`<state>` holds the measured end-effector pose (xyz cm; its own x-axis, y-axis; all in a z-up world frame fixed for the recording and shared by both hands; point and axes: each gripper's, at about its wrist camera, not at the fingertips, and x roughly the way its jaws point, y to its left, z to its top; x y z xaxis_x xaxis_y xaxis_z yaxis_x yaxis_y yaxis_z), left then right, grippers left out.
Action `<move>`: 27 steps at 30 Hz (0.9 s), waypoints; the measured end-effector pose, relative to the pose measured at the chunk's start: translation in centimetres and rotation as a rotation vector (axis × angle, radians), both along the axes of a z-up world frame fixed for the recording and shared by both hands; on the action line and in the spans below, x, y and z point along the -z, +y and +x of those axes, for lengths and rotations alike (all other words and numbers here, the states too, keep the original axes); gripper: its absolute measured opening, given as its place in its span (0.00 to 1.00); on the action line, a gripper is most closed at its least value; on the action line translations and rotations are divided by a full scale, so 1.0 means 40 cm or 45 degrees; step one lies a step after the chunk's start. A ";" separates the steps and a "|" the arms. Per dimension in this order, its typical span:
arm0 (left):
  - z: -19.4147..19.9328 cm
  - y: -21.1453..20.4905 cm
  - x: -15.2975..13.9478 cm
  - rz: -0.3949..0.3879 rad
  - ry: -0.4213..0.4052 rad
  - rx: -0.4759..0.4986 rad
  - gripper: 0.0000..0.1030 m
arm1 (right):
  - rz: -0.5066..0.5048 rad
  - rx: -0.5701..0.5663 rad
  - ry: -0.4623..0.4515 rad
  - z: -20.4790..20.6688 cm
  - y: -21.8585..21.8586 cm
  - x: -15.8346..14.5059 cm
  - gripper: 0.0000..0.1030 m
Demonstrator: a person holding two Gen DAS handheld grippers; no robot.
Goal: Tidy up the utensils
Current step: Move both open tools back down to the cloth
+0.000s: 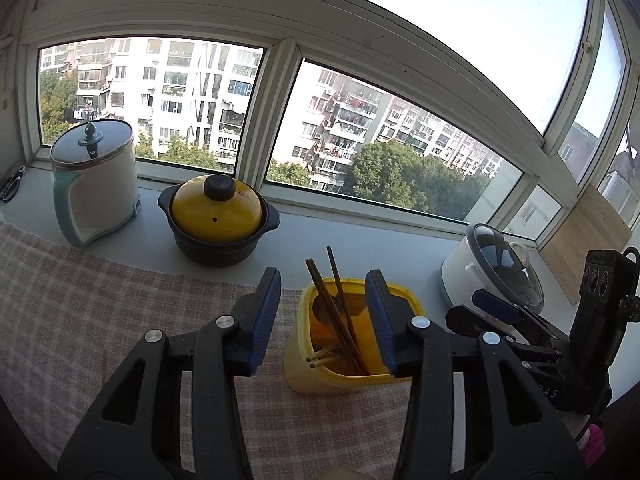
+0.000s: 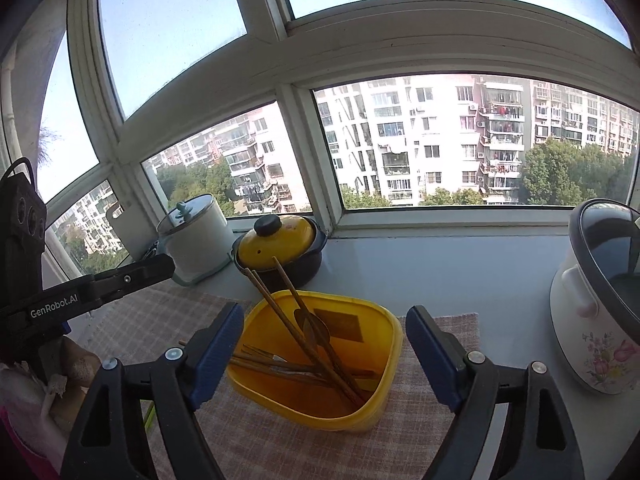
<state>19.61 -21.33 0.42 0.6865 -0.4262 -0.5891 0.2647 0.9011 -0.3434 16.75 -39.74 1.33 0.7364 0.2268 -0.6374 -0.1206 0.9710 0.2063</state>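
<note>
A yellow plastic container (image 1: 308, 372) (image 2: 384, 364) stands on a checked cloth (image 1: 100, 300) (image 2: 280, 444). It holds several brown chopsticks (image 1: 340, 312) (image 2: 288, 308) and a dark spoon (image 2: 314, 330), some leaning up over the rim. My left gripper (image 1: 322, 320) is open and empty, its blue pads either side of the container's near-left part. My right gripper (image 2: 324, 352) is open and empty, straddling the container from above and in front. The right gripper also shows in the left wrist view (image 1: 496, 308), and the left gripper body shows in the right wrist view (image 2: 120, 280).
On the white sill stand a white kettle with a teal handle (image 1: 96, 184) (image 2: 196, 236), a dark pot with a yellow lid (image 1: 218, 220) (image 2: 280, 248) and a white rice cooker (image 1: 492, 268) (image 2: 596, 304). A wooden board (image 1: 584, 240) leans at the right. Scissors (image 1: 12, 184) lie far left.
</note>
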 end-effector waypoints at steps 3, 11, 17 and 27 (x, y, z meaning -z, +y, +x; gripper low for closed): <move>-0.023 0.033 -0.002 0.025 -0.006 -0.013 0.52 | -0.013 0.021 -0.016 -0.022 0.018 -0.007 0.92; -0.077 0.142 0.017 0.028 0.018 -0.041 0.63 | -0.016 0.090 -0.063 -0.073 0.048 -0.023 1.00; -0.121 0.229 0.050 0.095 0.043 -0.068 0.63 | -0.046 0.073 -0.069 -0.100 0.089 -0.023 1.00; -0.189 0.416 0.147 0.222 0.182 -0.171 0.63 | -0.140 -0.102 -0.037 -0.132 0.229 -0.003 1.00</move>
<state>12.06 -4.70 -5.46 0.6344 -0.2201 -0.7410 0.0982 0.9738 -0.2051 11.49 -30.58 1.44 0.7373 0.2154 -0.6403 -0.2028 0.9747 0.0944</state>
